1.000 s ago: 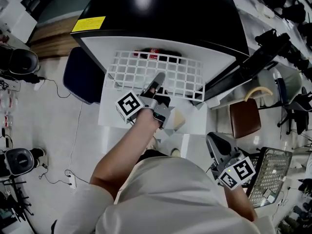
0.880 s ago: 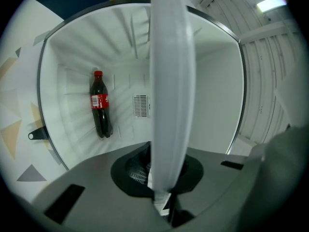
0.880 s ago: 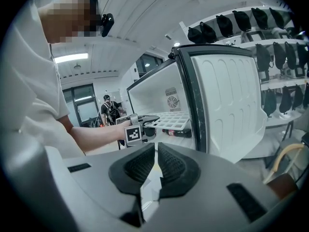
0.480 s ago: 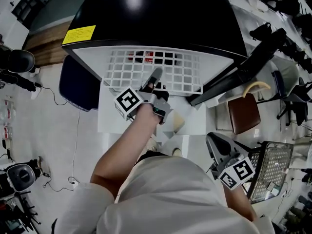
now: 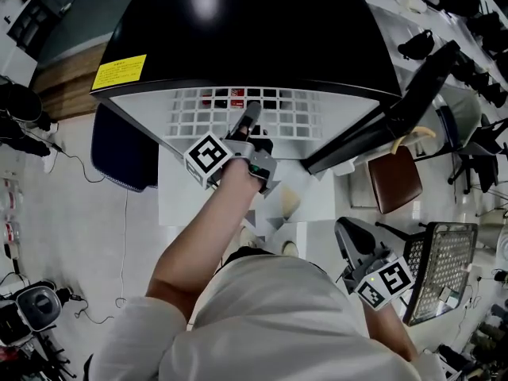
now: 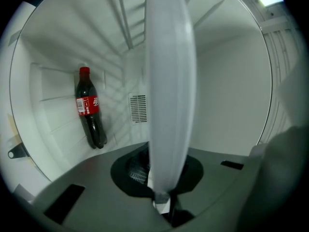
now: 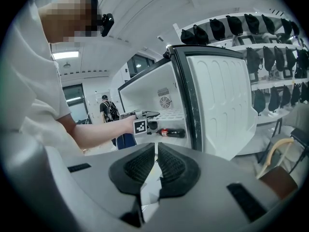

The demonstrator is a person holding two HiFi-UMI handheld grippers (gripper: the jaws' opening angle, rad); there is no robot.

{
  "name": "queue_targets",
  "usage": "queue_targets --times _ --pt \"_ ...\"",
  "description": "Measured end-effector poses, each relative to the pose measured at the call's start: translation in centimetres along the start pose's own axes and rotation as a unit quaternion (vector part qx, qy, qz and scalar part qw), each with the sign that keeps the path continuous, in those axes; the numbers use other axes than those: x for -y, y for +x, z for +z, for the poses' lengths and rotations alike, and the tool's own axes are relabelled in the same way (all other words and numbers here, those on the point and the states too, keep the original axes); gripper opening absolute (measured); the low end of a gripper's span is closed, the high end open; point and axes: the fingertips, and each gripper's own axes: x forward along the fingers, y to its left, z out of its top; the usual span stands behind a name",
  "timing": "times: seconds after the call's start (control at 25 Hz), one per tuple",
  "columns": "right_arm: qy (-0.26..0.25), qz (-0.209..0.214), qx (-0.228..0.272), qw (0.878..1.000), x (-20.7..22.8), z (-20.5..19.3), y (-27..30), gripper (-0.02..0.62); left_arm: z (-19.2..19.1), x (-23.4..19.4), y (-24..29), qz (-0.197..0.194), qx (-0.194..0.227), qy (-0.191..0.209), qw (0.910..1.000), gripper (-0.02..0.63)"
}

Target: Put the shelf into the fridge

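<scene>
Wire shelf lies flat across the mouth of the fridge, its rear part under the black top and its front edge out in the open. The left gripper is clamped on the middle of that front edge. In the left gripper view the shelf runs as a pale band straight ahead from the jaws into the white interior, past a cola bottle. The right gripper hangs low by the person's right side, well apart from the shelf, jaws almost together on nothing. The door stands open at the right. The shelf's long side spans the opening, so the push probably goes straight inward, kept square from this single middle grip
</scene>
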Motion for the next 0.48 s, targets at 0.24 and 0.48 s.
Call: queue_targets --times 0.24,0.48 --pt "0.005 -0.013 0.002 1.000 -0.3 0.1 0.4 0.029 0.6 -0.1 1.3 0.000 -0.004 0.005 1.0000 0.038" --pt "0.007 -0.024 0.002 1.000 -0.8 0.1 0.7 0.029 1.1 -0.2 2.2 -0.002 -0.008 0.008 0.9999 0.038"
